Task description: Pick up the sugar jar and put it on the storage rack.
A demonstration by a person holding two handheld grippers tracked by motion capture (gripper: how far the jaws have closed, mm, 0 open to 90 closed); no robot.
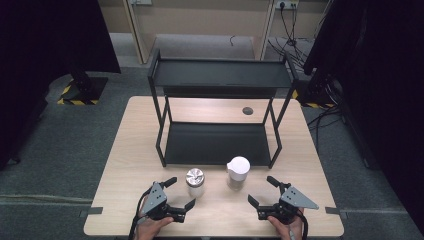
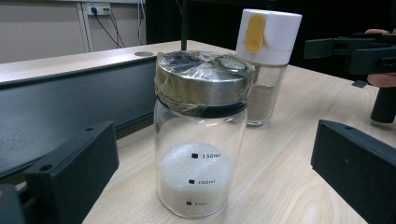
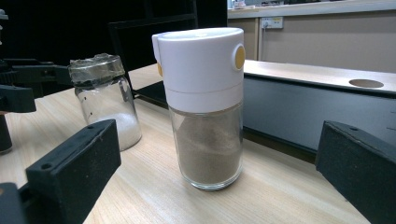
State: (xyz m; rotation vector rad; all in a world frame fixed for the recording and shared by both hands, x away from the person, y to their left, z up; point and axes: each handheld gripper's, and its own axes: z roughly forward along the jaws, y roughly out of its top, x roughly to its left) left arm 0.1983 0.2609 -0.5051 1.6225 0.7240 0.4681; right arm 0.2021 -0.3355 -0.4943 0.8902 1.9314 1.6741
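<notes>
Two upright jars stand side by side on the desk (image 1: 125,165), just in front of the black shelf rack (image 1: 217,145). The left claw (image 1: 176,192), jaws wide and empty, faces the metal-lidded jar of white grains (image 1: 195,182) straight ahead; the right claw (image 1: 262,190), equally wide and empty, faces the white-capped jar of brown powder (image 1: 238,172). Each jar is nearest its own claw. Bare desk lies between claws and jars; the rack's lower shelf sits close behind them.
</notes>
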